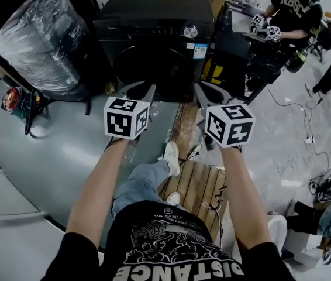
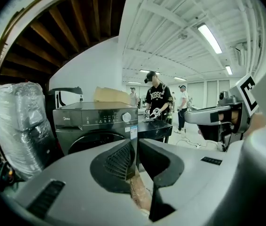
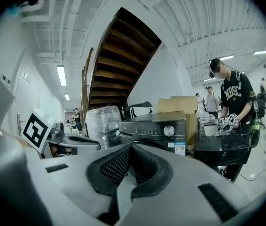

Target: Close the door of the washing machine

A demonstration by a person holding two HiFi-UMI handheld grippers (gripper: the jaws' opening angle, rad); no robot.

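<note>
A black front-loading washing machine (image 1: pixel 154 22) stands ahead of me, also in the left gripper view (image 2: pixel 95 119) and the right gripper view (image 3: pixel 156 126). Its round door (image 1: pixel 154 69) looks flush with the front. Both grippers hang side by side in the air a short way in front of it, touching nothing. My left gripper (image 1: pixel 150 90) (image 2: pixel 136 146) has its jaws almost together, with a thin slit between them and nothing in it. On my right gripper (image 1: pixel 200 90) (image 3: pixel 132 147) the jaws meet at the tips, empty.
A plastic-wrapped bundle (image 1: pixel 42 40) stands left of the machine. A black table (image 1: pixel 235 45) adjoins its right side, with a person (image 1: pixel 297 10) working there. Wooden boards (image 1: pixel 195 183) lie under my feet and cables (image 1: pixel 306 139) trail at right. A staircase (image 3: pixel 119 55) rises overhead.
</note>
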